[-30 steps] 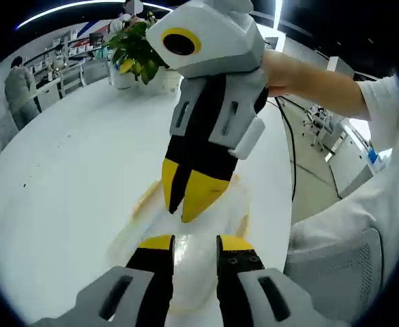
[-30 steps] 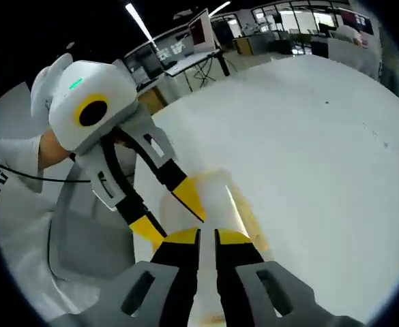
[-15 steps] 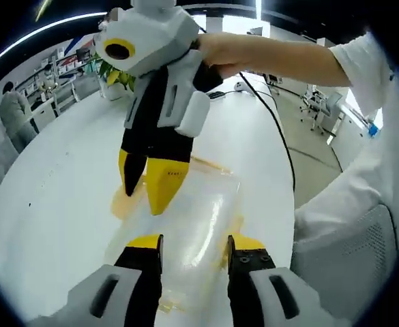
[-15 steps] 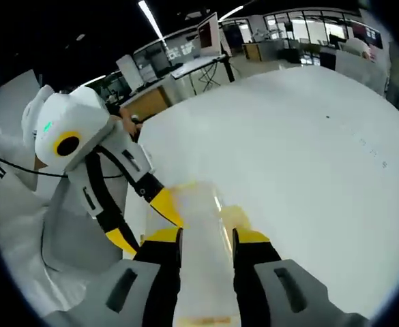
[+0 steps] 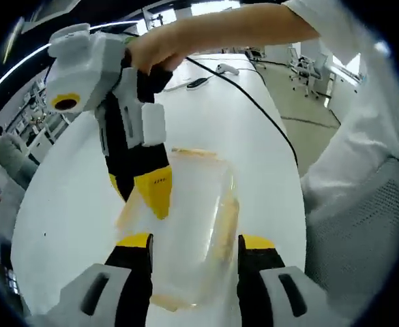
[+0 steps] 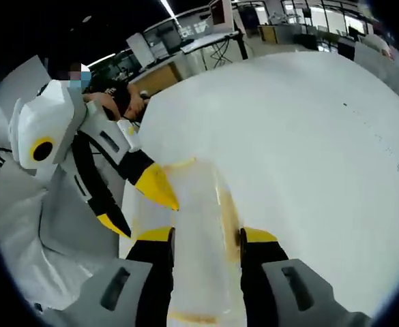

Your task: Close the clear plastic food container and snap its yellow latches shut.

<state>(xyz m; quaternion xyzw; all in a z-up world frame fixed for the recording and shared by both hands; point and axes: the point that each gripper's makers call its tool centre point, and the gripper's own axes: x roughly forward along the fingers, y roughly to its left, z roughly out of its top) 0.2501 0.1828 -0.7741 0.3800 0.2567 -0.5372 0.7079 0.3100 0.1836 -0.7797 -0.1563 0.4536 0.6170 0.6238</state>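
Clear plastic food container (image 5: 199, 225) lying on the white tabletop (image 5: 69, 204), centre-bottom of frame, between the wide-open left gripper (image 5: 194, 240); right gripper (image 6: 207, 235) spread too, straddling the container, yellow latches (image 5: 225, 221) along its edges

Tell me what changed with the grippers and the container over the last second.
Both grippers opened: the left gripper and the right gripper went from nearly shut to jaws spread either side of the clear container. Both backed up off it. The container stayed on the white table, latches not visibly snapped.
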